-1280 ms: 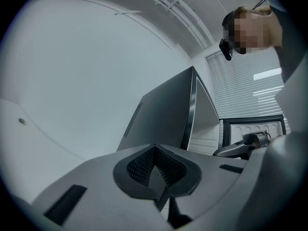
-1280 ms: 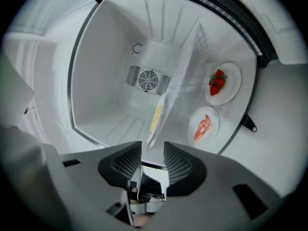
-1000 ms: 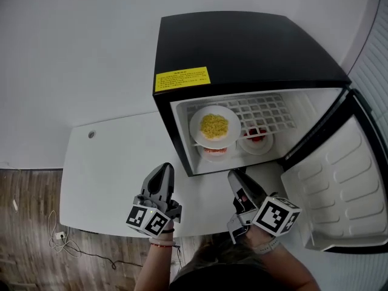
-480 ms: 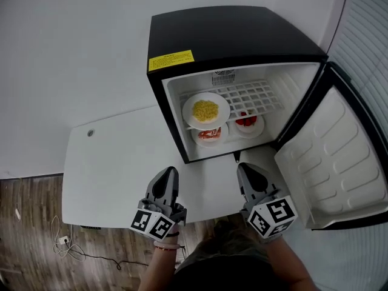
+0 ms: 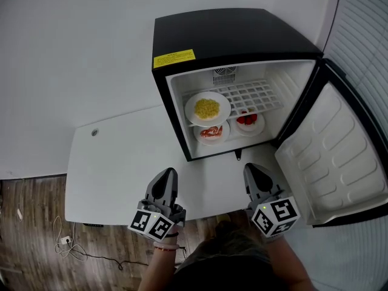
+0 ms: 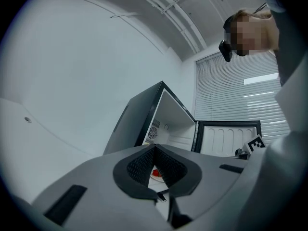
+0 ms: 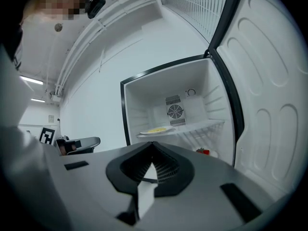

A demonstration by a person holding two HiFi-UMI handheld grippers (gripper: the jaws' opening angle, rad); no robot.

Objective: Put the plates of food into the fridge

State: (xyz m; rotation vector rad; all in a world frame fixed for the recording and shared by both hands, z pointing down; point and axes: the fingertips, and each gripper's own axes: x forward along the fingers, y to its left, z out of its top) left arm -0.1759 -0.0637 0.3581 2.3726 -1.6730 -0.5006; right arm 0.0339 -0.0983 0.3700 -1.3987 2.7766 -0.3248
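The black mini fridge stands open on the white table, its door swung out to the right. A plate of yellow food rests on the wire shelf. Two plates of red food sit below it. My left gripper is shut and empty at the table's near edge, left of the opening. My right gripper is shut and empty just in front of the fridge's lower right corner. The right gripper view shows the yellow plate and red food inside.
The open door's white inner liner runs along the right of my right gripper. A small round grommet sits in the table's left part. Cables and a socket lie on the wooden floor at lower left. Window blinds hang behind the door.
Both grippers have drawn back from the fridge toward the table's near edge. The right gripper has rolled so that its marker cube now faces up, and its jaws have shut.
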